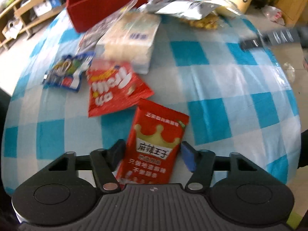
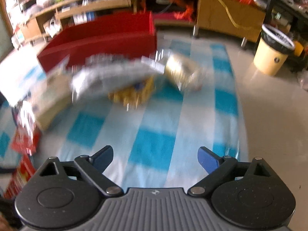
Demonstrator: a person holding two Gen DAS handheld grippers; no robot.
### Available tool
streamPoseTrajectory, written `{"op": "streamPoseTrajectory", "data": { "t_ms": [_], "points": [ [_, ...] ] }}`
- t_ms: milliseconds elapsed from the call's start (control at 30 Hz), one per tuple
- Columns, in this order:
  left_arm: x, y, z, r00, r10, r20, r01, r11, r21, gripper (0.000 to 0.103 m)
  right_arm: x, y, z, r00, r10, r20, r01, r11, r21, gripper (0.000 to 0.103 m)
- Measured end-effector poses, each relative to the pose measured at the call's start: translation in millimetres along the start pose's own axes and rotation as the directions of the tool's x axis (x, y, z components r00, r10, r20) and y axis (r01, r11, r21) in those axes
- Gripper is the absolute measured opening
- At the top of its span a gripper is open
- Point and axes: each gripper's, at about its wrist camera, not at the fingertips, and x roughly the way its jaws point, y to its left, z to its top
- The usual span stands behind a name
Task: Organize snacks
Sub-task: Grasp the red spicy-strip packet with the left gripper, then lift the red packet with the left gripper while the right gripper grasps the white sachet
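A table under a blue-and-white checked cloth [image 1: 211, 80] filled most of both views, with a long red bin [image 1: 123, 2] standing at its far edge and wooden shelving beyond it on the floor side. Off the table's far right corner stood a cream waste bin with a black liner [image 2: 273, 52]. Near the bin, a loose heap of snacks lay on the cloth: a large pale wrapped pack [image 1: 130, 42], silvery bags [image 1: 184, 7] resting over a yellow snack [image 1: 204, 23], all blurred in the right wrist view. Nearer and to the left lay a small blue packet [image 1: 67, 73] and, just beside it, a red bag with white lettering [image 1: 113, 88]. Nearest of all was a red sachet with a gold crown [image 1: 156, 144], lying lengthwise on the cloth between the fingers of the left gripper [image 1: 154, 154]; the dark pads stood at its two long edges, clenched on it. The right gripper [image 2: 156, 159] hung above bare cloth at the table's right side, its blue-tipped fingers spread wide with nothing between them.
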Motion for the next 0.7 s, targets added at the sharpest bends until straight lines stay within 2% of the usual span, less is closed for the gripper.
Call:
{"op": "streamPoseTrajectory", "data": {
  "t_ms": [67, 167, 233, 367, 467, 567, 700],
  "points": [
    [1, 1, 2, 1.000, -0.001, 0.009, 0.002, 1.000, -0.019, 0.061, -1, -2, 18, 1.000, 0.018, 0.008, -0.018, 1.000, 0.024, 0.095],
    [-1, 13, 9, 0.996, -0.081, 0.020, 0.083, 0.992, -0.097, 0.056, 4, -8, 42, 0.995, 0.095, -0.002, -0.094, 0.990, 0.109, 0.095],
    [-1, 13, 10, 0.995, -0.093, 0.023, 0.095, 0.988, -0.118, 0.056, 8, -6, 54, 0.992, 0.126, -0.011, -0.123, 0.980, 0.155, 0.095],
    [-2, 11, 14, 0.993, -0.115, 0.030, 0.118, 0.987, -0.113, 0.055, 23, 6, 83, 0.995, 0.085, -0.044, -0.074, 0.975, 0.208, 0.095],
    [-2, 9, 18, 0.990, -0.135, 0.039, 0.138, 0.985, -0.102, 0.055, 45, 12, 103, 0.994, 0.054, -0.100, -0.024, 0.959, 0.282, 0.095],
    [-4, 8, 20, 0.985, -0.165, 0.046, 0.169, 0.980, -0.109, 0.056, 67, 19, 111, 0.988, 0.026, -0.153, 0.023, 0.951, 0.309, 0.094],
    [-4, 8, 17, 0.981, -0.190, 0.034, 0.193, 0.976, -0.105, 0.056, 67, 26, 103, 0.987, -0.020, -0.161, 0.050, 0.981, 0.188, 0.093]
  ]
}}
